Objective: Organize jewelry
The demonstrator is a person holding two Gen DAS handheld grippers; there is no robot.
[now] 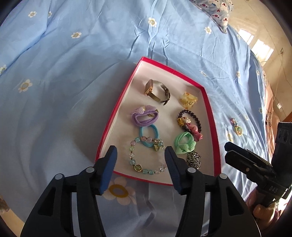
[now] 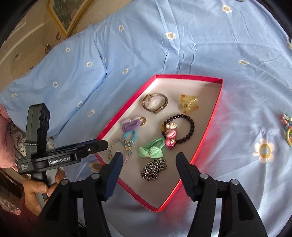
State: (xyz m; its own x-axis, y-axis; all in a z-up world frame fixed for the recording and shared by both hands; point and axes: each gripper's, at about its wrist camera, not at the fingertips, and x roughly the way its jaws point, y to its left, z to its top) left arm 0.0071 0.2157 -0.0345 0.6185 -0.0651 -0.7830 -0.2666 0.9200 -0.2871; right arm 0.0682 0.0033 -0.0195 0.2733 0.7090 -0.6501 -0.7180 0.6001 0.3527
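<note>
A shallow red tray (image 1: 119, 107) with a pale floor lies on a blue flowered bedsheet (image 1: 73, 73). Both grippers hang above its near edge, clear of everything in it.

Left gripper (image 1: 140, 153): jaws spread, nothing between the pads; seen through the gap is a glass-bead bracelet (image 1: 146, 156) lying flat at the near left corner of the tray. Right gripper (image 2: 147, 160): jaws likewise spread and empty, poised over a dark chain necklace (image 2: 154, 168) heaped by the near edge. A bare hand (image 2: 38, 189) grips the handle of the left tool.

Contents of the tray, from the far edge inward:
- a wristwatch (image 1: 157, 92) on its side, near the far left part
- a yellow hair claw (image 1: 188, 99) toward the far right corner
- a purple bow hair tie (image 1: 143, 114) along the left edge
- a dark bead bracelet (image 1: 189, 119) on the right, with a pink charm (image 1: 194, 130) lying across it
- a blue elastic hair tie (image 1: 148, 135), overlapping the glass-bead bracelet
- a green bow hair tie (image 1: 184, 143), just beyond the chain

Outside the tray, well off its right edge, a small multicoloured trinket (image 1: 236, 125) with a ring lies on the sheet; detail too small to tell. A patterned pillow (image 1: 217, 11) sits at the far edge of the bed
</note>
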